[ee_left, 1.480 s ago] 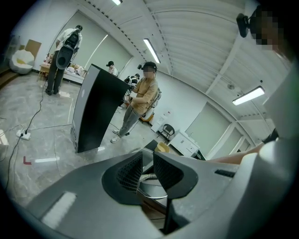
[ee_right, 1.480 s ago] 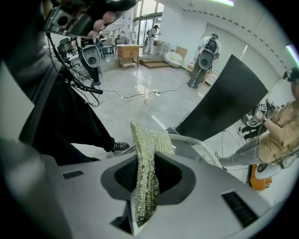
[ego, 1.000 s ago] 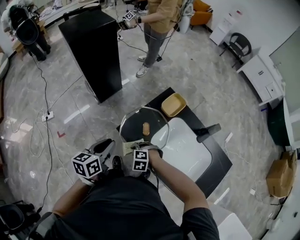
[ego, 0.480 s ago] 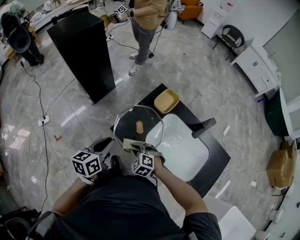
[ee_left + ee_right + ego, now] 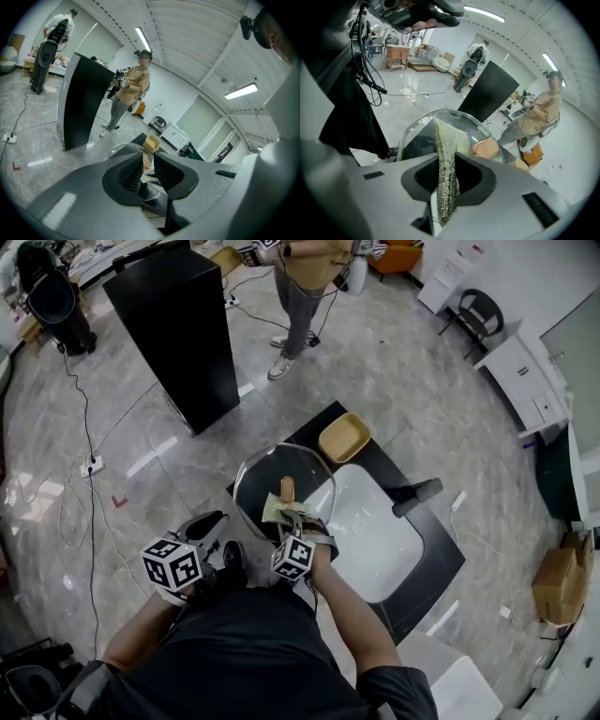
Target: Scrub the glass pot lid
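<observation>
The round glass pot lid point(image 5: 267, 486) with a wooden knob point(image 5: 287, 487) lies on the black counter left of the white sink point(image 5: 375, 531). My right gripper point(image 5: 287, 517) is shut on a yellow-green scrubbing cloth point(image 5: 275, 511), which rests on the lid's near side just short of the knob. In the right gripper view the cloth point(image 5: 449, 140) sticks up between the jaws of the right gripper point(image 5: 447, 164), over the lid point(image 5: 419, 129) and beside the knob point(image 5: 486, 147). My left gripper point(image 5: 211, 526) hangs left of the counter, off the lid. Seen from its own camera, the left gripper point(image 5: 148, 161) shows a narrow empty gap.
A yellow bowl point(image 5: 344, 439) sits at the counter's far corner and a black faucet point(image 5: 417, 493) stands by the sink's right edge. A tall black cabinet point(image 5: 178, 334) and a standing person point(image 5: 309, 277) are beyond. Cables point(image 5: 89, 465) run across the marble floor at left.
My right gripper has carried the cloth forward from the lid's near rim onto the glass, close to the knob. The left gripper has stayed about where it was.
</observation>
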Demonstrator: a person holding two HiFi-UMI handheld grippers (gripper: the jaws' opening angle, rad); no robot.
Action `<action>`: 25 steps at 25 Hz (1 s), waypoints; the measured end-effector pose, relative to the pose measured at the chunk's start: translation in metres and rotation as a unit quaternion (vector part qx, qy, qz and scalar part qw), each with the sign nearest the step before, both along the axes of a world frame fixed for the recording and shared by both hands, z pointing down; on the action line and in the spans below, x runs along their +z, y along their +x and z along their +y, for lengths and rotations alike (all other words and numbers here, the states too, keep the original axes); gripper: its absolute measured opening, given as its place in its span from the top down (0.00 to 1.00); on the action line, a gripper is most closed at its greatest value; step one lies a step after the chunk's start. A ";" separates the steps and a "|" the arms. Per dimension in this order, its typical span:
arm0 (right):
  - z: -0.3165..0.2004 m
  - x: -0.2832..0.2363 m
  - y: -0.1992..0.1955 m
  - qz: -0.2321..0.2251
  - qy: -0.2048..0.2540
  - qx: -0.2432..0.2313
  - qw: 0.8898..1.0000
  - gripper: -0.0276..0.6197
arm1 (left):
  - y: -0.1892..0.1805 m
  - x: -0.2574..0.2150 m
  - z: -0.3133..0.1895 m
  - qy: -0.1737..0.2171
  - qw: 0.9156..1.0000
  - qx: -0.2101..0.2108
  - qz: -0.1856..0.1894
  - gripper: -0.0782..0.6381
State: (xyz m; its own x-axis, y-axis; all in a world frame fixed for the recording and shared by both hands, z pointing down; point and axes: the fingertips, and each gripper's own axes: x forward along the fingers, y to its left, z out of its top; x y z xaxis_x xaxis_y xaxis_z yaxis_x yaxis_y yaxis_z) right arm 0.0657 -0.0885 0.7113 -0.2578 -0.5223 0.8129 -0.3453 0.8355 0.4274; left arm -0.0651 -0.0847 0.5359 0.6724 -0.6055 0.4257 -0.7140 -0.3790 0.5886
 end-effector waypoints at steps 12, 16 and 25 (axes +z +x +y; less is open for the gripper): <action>0.060 0.016 -0.007 -0.009 -0.056 -0.020 0.998 0.86 | 0.031 -0.002 0.004 0.005 0.999 0.044 0.003 0.79; 0.084 0.022 -0.008 -0.018 -0.074 -0.016 0.997 0.86 | 0.043 -0.002 0.008 0.008 0.998 0.060 0.001 0.79; 0.103 0.000 -0.006 -0.078 -0.116 -0.006 0.990 0.86 | 0.045 -0.006 0.012 0.008 0.998 0.059 0.006 0.79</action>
